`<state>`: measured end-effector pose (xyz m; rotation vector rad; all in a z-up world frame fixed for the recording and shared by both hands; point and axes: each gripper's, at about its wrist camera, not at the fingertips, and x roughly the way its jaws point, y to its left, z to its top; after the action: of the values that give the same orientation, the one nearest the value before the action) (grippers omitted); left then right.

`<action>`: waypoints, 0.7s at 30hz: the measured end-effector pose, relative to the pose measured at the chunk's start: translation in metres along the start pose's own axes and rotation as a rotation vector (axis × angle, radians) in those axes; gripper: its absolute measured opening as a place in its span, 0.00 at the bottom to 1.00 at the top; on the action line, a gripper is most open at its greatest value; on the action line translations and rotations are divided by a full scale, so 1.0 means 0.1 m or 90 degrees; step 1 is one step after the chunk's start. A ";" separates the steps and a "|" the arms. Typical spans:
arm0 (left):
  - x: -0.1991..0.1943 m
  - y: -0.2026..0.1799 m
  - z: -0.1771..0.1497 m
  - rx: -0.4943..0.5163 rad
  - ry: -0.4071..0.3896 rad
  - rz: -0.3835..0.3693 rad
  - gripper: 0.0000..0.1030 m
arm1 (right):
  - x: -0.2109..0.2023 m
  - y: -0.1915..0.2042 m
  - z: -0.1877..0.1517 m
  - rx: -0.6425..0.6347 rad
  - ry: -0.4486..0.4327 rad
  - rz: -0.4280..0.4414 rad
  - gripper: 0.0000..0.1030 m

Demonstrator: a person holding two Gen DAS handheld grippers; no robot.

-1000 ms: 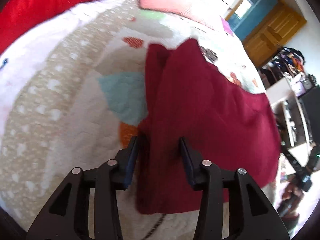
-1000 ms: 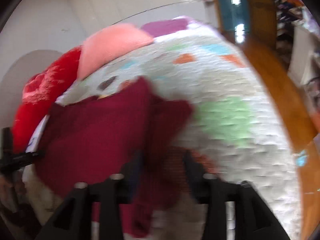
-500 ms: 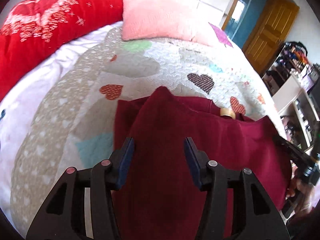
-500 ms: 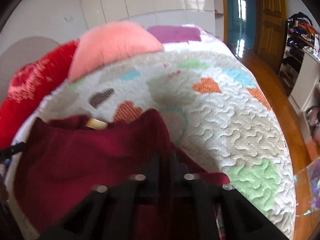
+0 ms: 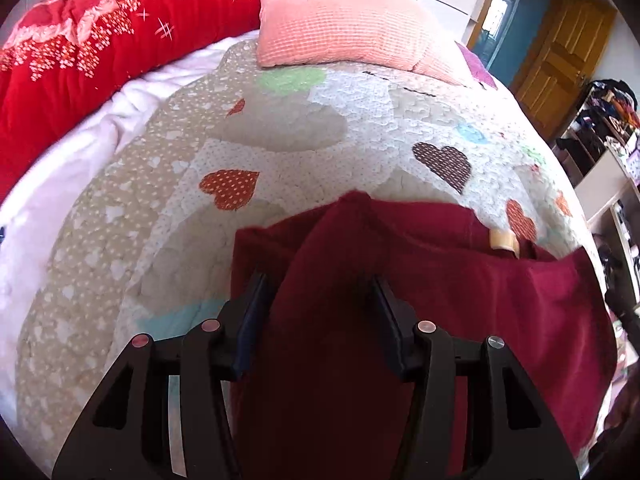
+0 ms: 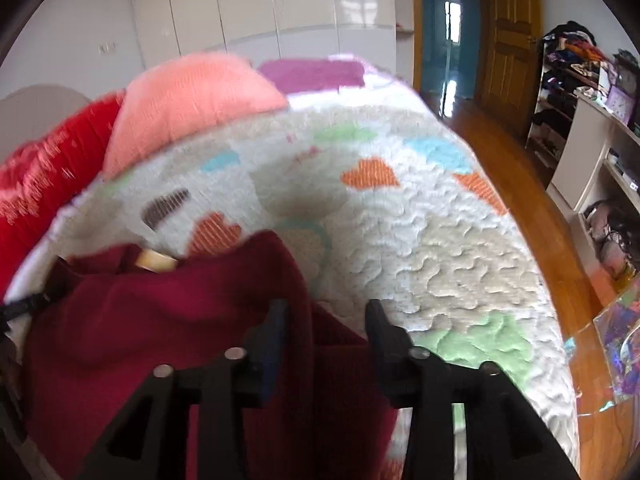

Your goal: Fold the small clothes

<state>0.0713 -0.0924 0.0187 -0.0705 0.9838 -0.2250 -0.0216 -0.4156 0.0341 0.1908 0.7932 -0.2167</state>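
the dark red garment (image 5: 460, 292) lies on the heart-patterned quilt (image 5: 280, 132) — a raised fold sits between the spread left gripper (image 5: 320, 292); the right gripper (image 6: 326, 320) has just been opening, cloth between its parted jaws.

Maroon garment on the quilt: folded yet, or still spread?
Partly folded. On the maroon garment, a flap is doubled over the layer beneath, with its neck label still exposed. Not a finished fold.

Quilt (image 5: 280, 128) bare ahead; pink pillow (image 5: 340, 20), red blanket (image 5: 100, 48) block far edge.
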 end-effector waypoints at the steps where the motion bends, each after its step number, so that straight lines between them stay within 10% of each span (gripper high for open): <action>1: -0.06 -0.01 -0.03 0.004 -0.006 0.001 0.50 | -0.08 0.02 0.00 0.000 -0.007 0.019 0.39; 8: -0.33 -0.04 -0.30 0.018 -0.019 0.017 0.50 | -0.26 0.71 -0.12 -0.084 0.010 0.171 0.44; 21: -0.39 0.03 -0.54 0.011 -0.021 0.016 0.53 | 0.32 1.62 -0.17 -0.126 0.050 0.169 0.43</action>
<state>0.0062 -0.0790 0.0206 -0.0452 0.9500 -0.2085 0.0311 -0.2598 0.0130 0.1163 0.8530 0.1198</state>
